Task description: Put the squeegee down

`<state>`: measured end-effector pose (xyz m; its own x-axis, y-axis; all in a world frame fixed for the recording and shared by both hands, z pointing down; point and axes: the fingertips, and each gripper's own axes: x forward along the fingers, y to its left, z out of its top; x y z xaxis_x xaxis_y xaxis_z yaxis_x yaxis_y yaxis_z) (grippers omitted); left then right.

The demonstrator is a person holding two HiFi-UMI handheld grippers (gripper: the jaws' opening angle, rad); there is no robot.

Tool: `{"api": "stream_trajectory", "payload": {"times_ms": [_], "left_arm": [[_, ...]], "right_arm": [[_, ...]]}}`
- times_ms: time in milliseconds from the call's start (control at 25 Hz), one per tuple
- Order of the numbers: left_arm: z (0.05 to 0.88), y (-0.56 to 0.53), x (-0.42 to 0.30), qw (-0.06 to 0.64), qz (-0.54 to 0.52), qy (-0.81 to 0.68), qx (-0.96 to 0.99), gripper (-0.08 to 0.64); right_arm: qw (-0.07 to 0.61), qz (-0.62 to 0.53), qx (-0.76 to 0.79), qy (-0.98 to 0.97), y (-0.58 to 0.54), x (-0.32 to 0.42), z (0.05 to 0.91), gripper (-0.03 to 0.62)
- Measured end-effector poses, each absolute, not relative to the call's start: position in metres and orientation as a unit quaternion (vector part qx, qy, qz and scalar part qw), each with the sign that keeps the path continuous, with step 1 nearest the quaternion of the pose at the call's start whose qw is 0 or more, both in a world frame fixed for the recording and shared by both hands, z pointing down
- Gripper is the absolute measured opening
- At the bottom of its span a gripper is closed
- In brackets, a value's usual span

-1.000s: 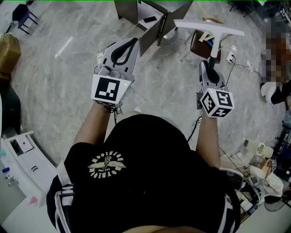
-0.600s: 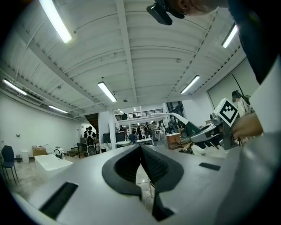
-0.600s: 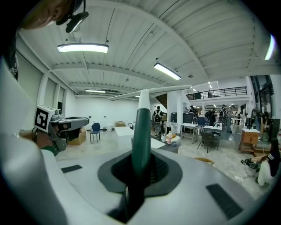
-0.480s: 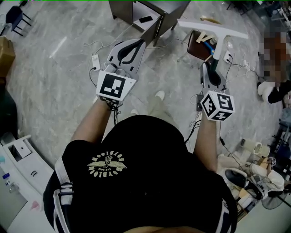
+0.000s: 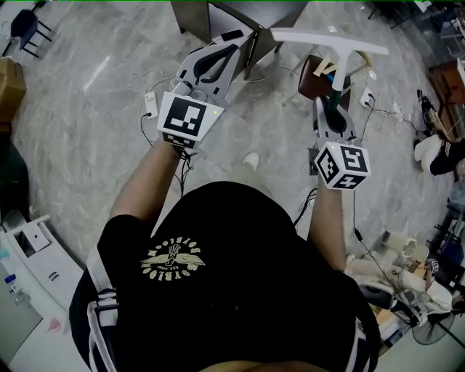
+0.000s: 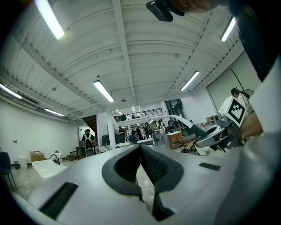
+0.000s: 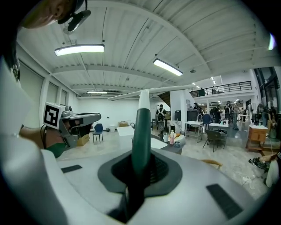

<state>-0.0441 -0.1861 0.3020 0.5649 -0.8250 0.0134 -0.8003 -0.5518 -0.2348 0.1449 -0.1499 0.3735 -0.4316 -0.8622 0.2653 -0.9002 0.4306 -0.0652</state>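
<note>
The squeegee has a green handle [image 5: 339,76] and a long white blade [image 5: 330,40]. My right gripper [image 5: 335,100] is shut on the handle and holds the squeegee in the air, blade crosswise at the far end. In the right gripper view the handle [image 7: 141,127] rises from between the pads [image 7: 156,169] to the blade [image 7: 151,92]. My left gripper [image 5: 234,49] is held out level beside it, shut, with nothing in it. In the left gripper view its tips [image 6: 141,148] meet, and the squeegee [image 6: 186,123] shows off to the right.
A dark table [image 5: 243,14] stands just ahead of both grippers, with a brown seat [image 5: 314,78] below the squeegee. Cables and a power strip [image 5: 150,104] lie on the marble floor. White cabinets [image 5: 29,247] stand at lower left and clutter [image 5: 407,280] at lower right.
My left gripper has moved forward and a little right, toward the dark table. The right gripper keeps its hold on the squeegee, and the floor has shifted beneath as the person steps.
</note>
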Motion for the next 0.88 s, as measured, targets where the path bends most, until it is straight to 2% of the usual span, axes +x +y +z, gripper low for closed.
{"api": "stream_trajectory", "payload": {"times_ms": [880], "left_arm": [[0.321, -0.184, -0.061, 0.094, -0.064, 0.492, -0.863, 0.025]], "right_arm": [[0.092, 0.071, 0.488, -0.865, -0.175, 0.119, 0.368, 0.049]]}}
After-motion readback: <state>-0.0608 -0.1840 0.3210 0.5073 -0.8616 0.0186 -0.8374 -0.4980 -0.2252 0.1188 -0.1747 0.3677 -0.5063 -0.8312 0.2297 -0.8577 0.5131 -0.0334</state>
